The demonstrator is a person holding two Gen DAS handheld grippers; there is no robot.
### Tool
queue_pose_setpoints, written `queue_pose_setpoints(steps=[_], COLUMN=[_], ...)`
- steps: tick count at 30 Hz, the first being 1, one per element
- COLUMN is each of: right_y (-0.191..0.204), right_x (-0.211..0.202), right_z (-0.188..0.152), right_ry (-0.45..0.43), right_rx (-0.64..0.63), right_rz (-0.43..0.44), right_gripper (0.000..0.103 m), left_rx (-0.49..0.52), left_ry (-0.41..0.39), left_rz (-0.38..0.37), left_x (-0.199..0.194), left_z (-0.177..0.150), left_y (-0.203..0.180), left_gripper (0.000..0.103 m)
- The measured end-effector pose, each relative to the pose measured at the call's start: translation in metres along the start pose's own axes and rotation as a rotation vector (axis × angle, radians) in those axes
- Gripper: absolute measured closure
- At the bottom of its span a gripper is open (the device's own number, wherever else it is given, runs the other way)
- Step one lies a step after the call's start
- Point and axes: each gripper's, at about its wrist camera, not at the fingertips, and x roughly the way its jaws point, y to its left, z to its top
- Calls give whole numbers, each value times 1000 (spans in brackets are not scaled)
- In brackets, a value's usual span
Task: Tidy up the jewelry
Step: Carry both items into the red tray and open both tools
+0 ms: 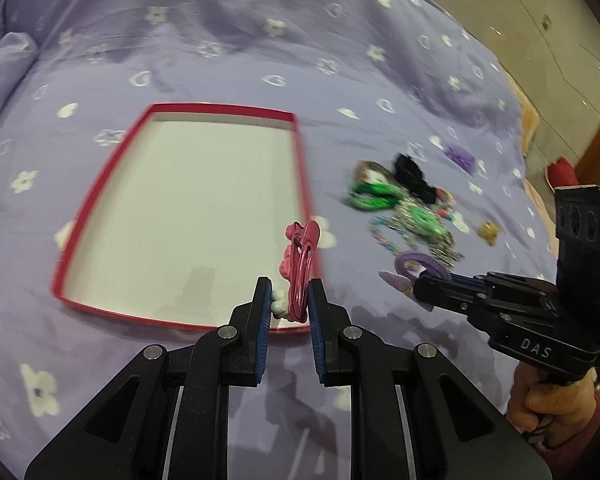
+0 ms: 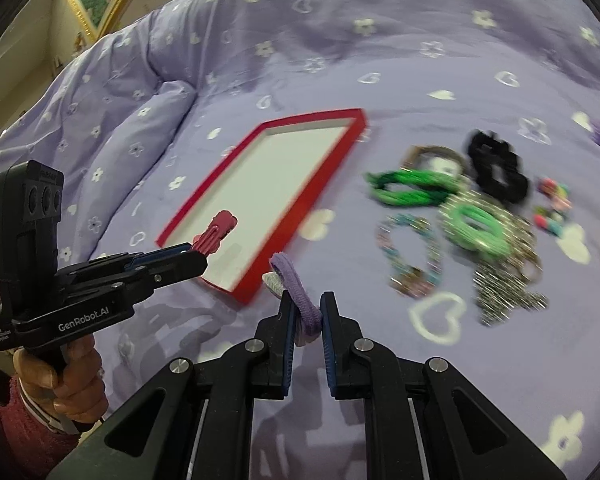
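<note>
My left gripper (image 1: 289, 296) is shut on a pink hair clip (image 1: 300, 264) and holds it above the near right corner of the red-rimmed white tray (image 1: 104, 184). It also shows in the right wrist view (image 2: 198, 254) with the clip (image 2: 216, 230) over the tray (image 2: 324, 184). My right gripper (image 2: 305, 312) is shut on a purple hair tie (image 2: 296, 292) with a pale bow, to the right of the tray. In the left wrist view the right gripper (image 1: 424, 284) holds the purple tie (image 1: 420, 262).
A pile of jewelry lies on the purple flowered bedspread (image 1: 220, 40) right of the tray: green hair ties (image 2: 416, 188), a black scrunchie (image 2: 496, 172), beaded bracelets (image 2: 412, 256), silver chains (image 2: 504, 292). The bed edge and floor (image 1: 540, 40) lie far right.
</note>
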Motion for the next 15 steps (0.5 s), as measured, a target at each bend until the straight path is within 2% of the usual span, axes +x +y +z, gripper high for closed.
queue_pose_setpoints(steps=[10, 15], right_y=[43, 55], right_x=[37, 60], right_z=[27, 38], right_ry=[18, 50], right_rx=[-59, -78], right_rz=[67, 85], right_gripper=[91, 91], left_rx=[-47, -64], left_ry=[1, 46], left_rz=[64, 86], left_x=[1, 15], left_z=[7, 12], left_y=[48, 69], left_gripper=[87, 87])
